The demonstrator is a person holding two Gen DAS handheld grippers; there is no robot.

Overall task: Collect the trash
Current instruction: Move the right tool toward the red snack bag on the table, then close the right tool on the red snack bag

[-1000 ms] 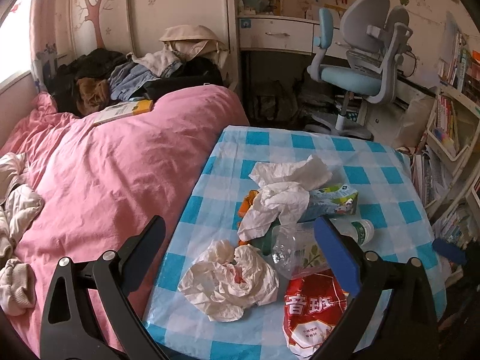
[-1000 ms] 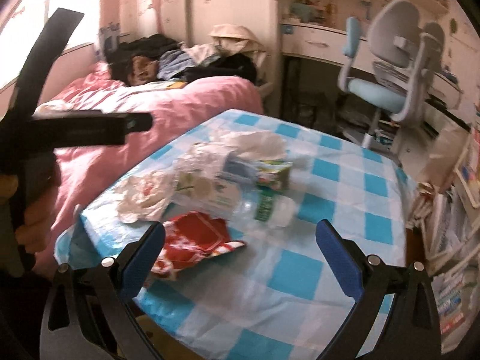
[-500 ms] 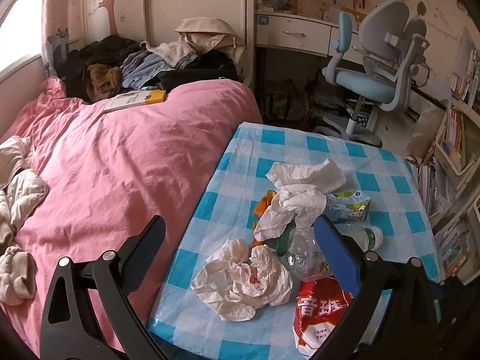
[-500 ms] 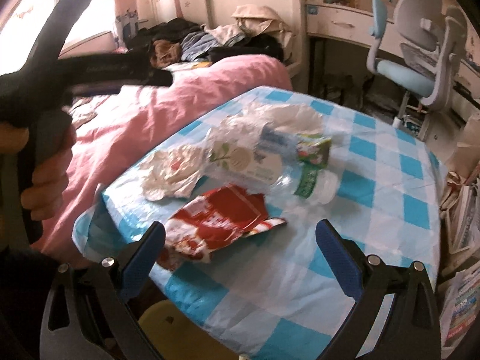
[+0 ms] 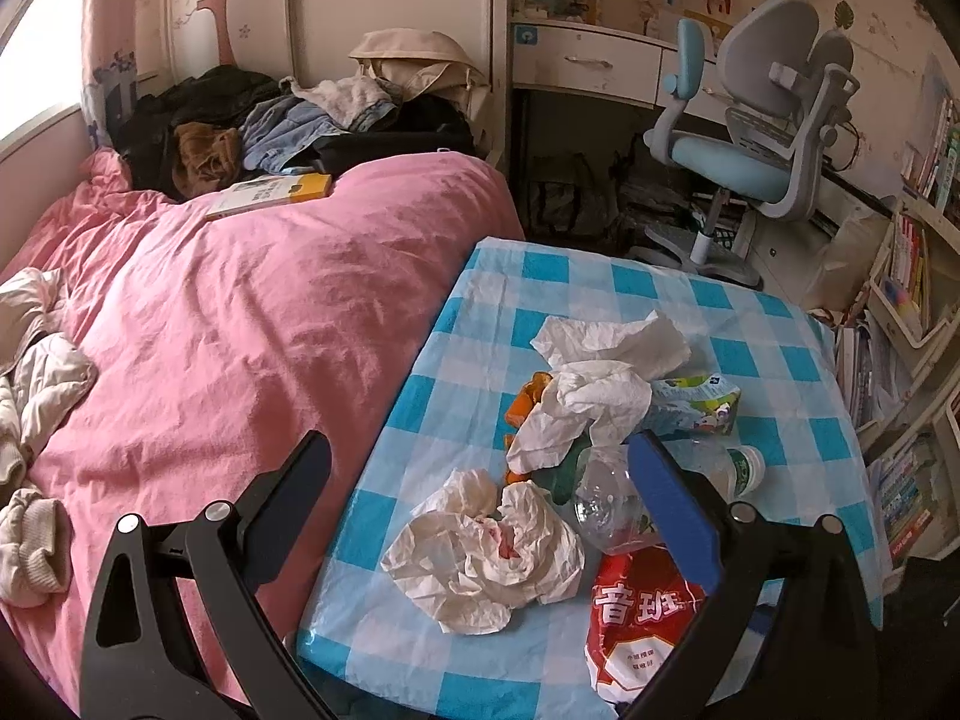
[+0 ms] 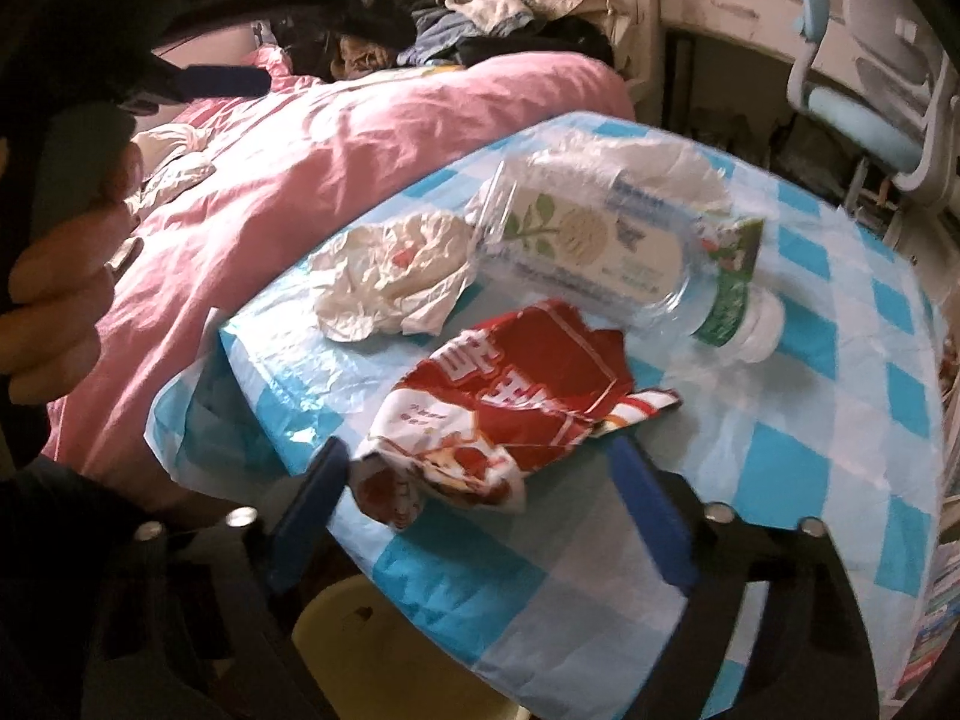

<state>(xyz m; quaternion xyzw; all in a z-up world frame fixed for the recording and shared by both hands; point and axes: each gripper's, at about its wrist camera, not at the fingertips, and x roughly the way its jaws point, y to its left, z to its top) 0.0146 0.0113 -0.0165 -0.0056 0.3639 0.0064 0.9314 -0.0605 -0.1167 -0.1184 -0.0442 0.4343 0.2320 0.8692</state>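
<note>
Trash sits in a loose heap near the front-left corner of the surface (image 5: 774,420), which wears a blue-and-white check cover. Clear plastic bottle (image 6: 588,246) lies on its side, white cap on, pointing right in the right wrist view; looks empty, though label and glare hide part of the inside. Red snack bag (image 6: 516,414) lies crumpled and torn open just in front of the bottle; contents can't be seen. Small green-white packet (image 5: 696,405) sits behind the bottle, partly under white tissues (image 5: 606,372); whether it's open or full can't be told. Crumpled stained tissue (image 5: 486,546) is left of the bag, near the surface edge. Orange scraps (image 5: 528,396) peek out under the tissues.

Right tool (image 6: 480,498): jaws closing, red bag's near end between them, pads not yet pressing it. Left tool (image 5: 486,504): wide apart, nothing gripped, hanging over the stained tissue & bottle. A hand (image 6: 54,300) holds the left tool's grip. Pink bed (image 5: 240,324) is just left of the surface.
</note>
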